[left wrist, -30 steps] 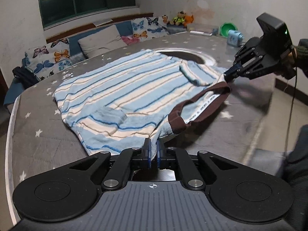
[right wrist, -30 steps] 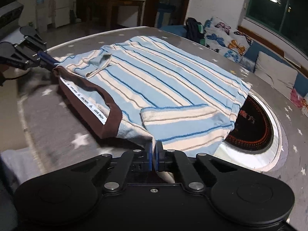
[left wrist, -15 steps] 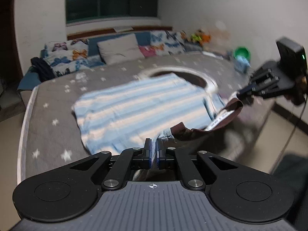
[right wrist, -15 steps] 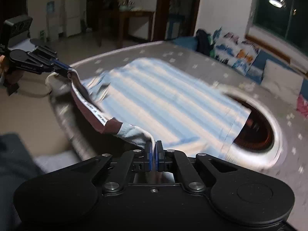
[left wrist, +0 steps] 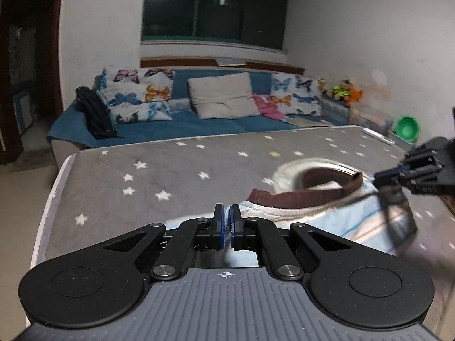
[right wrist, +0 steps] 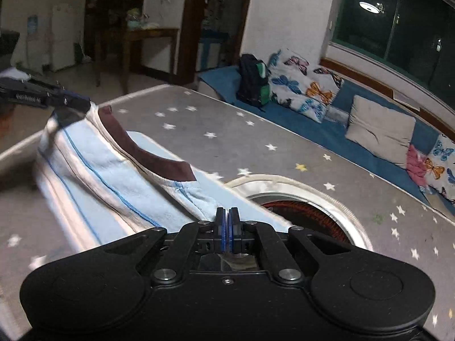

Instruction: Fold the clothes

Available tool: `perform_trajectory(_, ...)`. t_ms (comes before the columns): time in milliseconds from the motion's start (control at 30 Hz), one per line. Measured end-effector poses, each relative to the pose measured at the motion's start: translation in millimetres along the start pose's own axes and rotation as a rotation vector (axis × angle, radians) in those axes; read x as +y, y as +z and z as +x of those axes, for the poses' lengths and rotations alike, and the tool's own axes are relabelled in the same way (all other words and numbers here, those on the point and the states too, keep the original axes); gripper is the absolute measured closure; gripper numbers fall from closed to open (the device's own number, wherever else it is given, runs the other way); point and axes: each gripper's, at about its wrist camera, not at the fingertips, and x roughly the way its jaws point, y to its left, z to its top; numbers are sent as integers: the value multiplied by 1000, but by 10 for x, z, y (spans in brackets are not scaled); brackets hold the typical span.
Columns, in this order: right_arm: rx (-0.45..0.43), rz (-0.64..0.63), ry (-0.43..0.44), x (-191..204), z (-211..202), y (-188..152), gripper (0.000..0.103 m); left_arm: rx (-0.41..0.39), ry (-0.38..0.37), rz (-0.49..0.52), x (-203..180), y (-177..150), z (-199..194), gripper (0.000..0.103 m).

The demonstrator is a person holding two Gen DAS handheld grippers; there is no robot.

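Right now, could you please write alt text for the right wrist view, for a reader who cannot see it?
The right gripper, shut on a blue-and-cream striped shirt with a brown collar, holds it above a grey star-patterned tabletop, while the left gripper pinches the far shoulder. Behind stand a blue sofa with butterfly cushions and a dark window.

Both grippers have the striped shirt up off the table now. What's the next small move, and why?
Probably carry both corners forward and lower them. The left gripper and right gripper are each shut on the striped shirt, its collar end lifted over the star-print table, so the fold looks half done.
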Motion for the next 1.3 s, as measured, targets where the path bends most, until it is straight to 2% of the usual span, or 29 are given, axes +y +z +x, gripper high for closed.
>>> perform_trajectory(267,49,37,-68,-238,817,-10,101,60,62,-75,248,116,855,99)
perform_trajectory(467,98,76,-118,-351,1219,-178,98,110,82,-147,376,-58,1143,98)
perform_trajectory(600,71,109,-131,-409,1101,-210,96,75,90,-159,393,-55,1011,96)
perform_trajectory(667,41,126,-109,-392,966,-219,94,37,97,-149,348,-20,854,93)
perform_trajectory(800,20,160,-37,-244,768,-195,93,0,54,-99,126,-67,565,92)
perform_trajectory(967,66,178,-29,-119,823,-297,90,70,60,-15,-105,-295,614,90)
perform_trajectory(1067,81,200,-46,-150,863,-385,90,119,91,-21,-74,-416,778,90)
perform_trajectory(1167,78,236,-51,-201,815,-405,89,144,89,-61,19,-486,842,90)
perform_trajectory(1267,73,241,-50,-181,746,-460,79,124,106,-77,42,-491,724,89)
perform_trajectory(1300,71,242,-50,-174,723,-478,75,117,112,-82,48,-492,682,85)
